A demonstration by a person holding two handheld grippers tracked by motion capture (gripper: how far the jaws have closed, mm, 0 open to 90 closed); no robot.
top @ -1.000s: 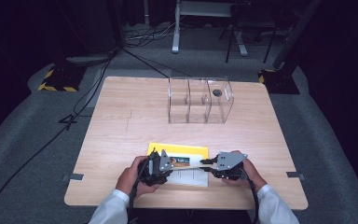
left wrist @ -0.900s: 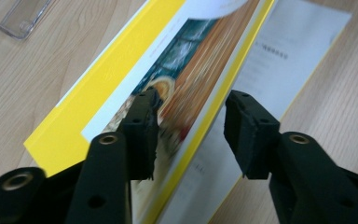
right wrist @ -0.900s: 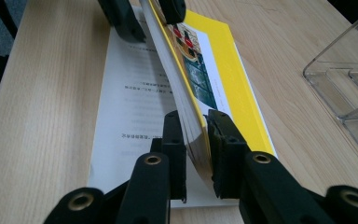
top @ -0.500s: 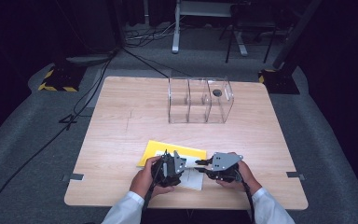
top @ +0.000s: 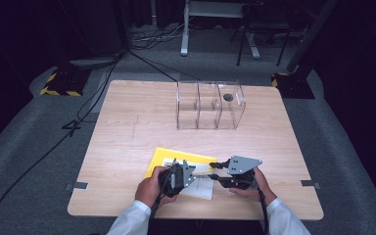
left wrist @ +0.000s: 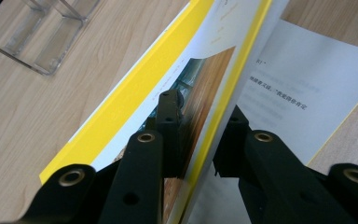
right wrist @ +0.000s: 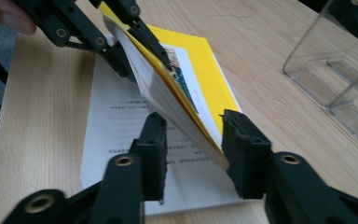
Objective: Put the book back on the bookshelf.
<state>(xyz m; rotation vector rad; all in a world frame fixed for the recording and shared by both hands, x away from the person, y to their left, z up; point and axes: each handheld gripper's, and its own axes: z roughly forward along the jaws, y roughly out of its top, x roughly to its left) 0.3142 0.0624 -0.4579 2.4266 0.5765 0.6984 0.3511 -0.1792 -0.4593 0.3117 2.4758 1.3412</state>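
Since the earlier frame, the left gripper (left wrist: pixel 200 121) has just closed, clamping the yellow book's (top: pixel 186 159) lifted pages at the table's (top: pixel 127 127) near edge. The right gripper (right wrist: pixel 193 140) has just opened and now straddles them loosely. Risk: pages may slip or tear under single-sided grip.

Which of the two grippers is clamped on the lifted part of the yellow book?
The left gripper: its jaws pinch the raised cover and pages of the yellow book. The right gripper merely straddles the page edges, a gap showing beside each jaw.

A recording lab: a wooden table (top: pixel 127 127) on grey carpet amid dark surroundings, floor cables (top: pixel 54 142) and hazard-striped stand bases (top: pixel 58 83).
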